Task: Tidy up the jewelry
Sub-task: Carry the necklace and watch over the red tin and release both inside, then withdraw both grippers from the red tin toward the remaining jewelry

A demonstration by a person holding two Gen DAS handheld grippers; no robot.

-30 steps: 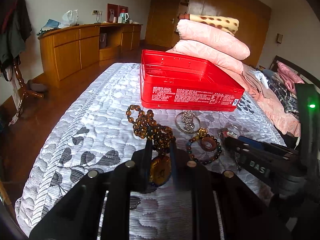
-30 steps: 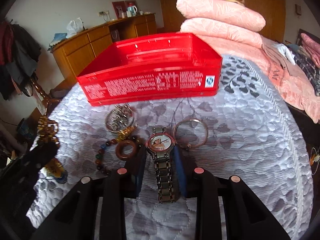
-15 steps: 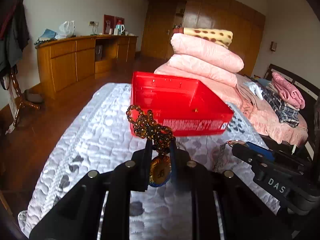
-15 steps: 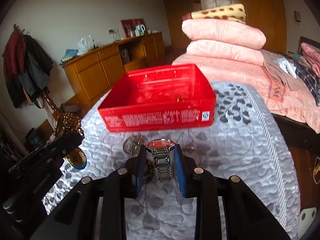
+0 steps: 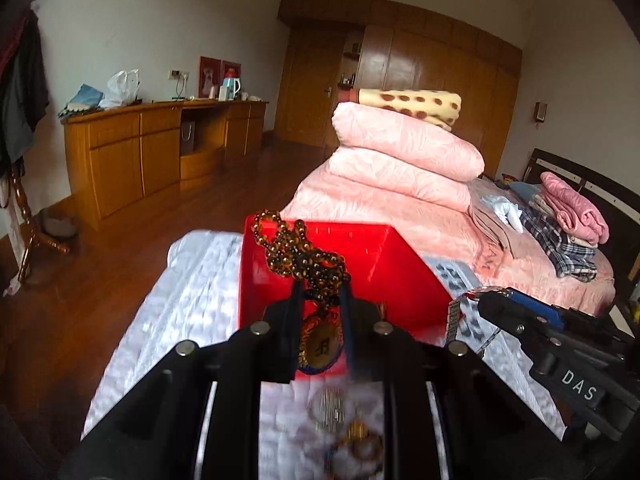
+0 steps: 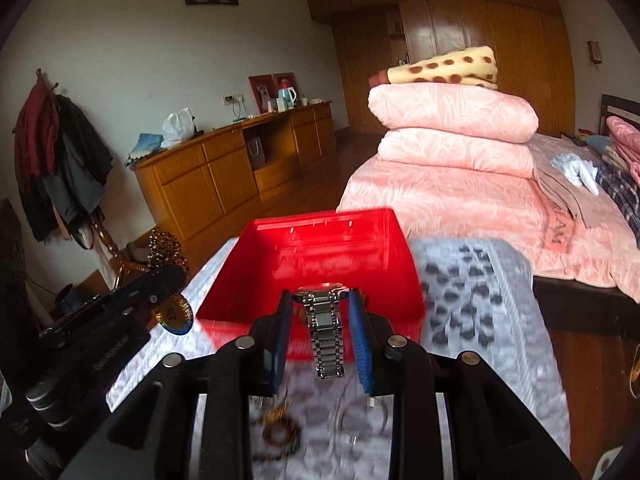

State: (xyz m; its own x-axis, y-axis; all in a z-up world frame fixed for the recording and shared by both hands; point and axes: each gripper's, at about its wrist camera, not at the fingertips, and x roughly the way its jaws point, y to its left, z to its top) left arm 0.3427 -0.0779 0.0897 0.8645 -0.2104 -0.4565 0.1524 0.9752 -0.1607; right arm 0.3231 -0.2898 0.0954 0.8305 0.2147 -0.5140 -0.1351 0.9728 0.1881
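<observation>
Left wrist view: bedroom, grey-white quilted bed [image 5: 192,280] in the near field, wooden floor [image 5: 120,264] to the left, wooden sideboard [image 5: 132,148] along the far-left wall, wardrobe wall [image 5: 420,80] far back. Folded pink quilts [image 5: 400,160] stacked at the far right of the bed, spotted blanket [image 5: 412,104] on top, folded clothes [image 5: 568,216] further right. Red box [image 5: 404,276] sits open on the bed, straight beyond both claws. Loose pieces lie blurred on the quilt below the claws: a round ring-like piece [image 5: 330,404] and a beaded bracelet [image 6: 280,436], a thin bangle [image 6: 362,416] to its right.

Left claw [image 5: 320,300] clenched on the brown bead necklace [image 5: 300,252]; beads bunch above the fingertips in front of the box's near wall, and its round pendant [image 5: 320,344] hangs between the fingers, off the bed. Right claw [image 6: 322,312] grasps the metal wristwatch [image 6: 324,328] by its case, band dangling down between the blue pads [image 6: 360,344], above the box's near edge. From the left wrist view the right claw shows at right with the watch at its tip; nothing stands between either claw and the box.
</observation>
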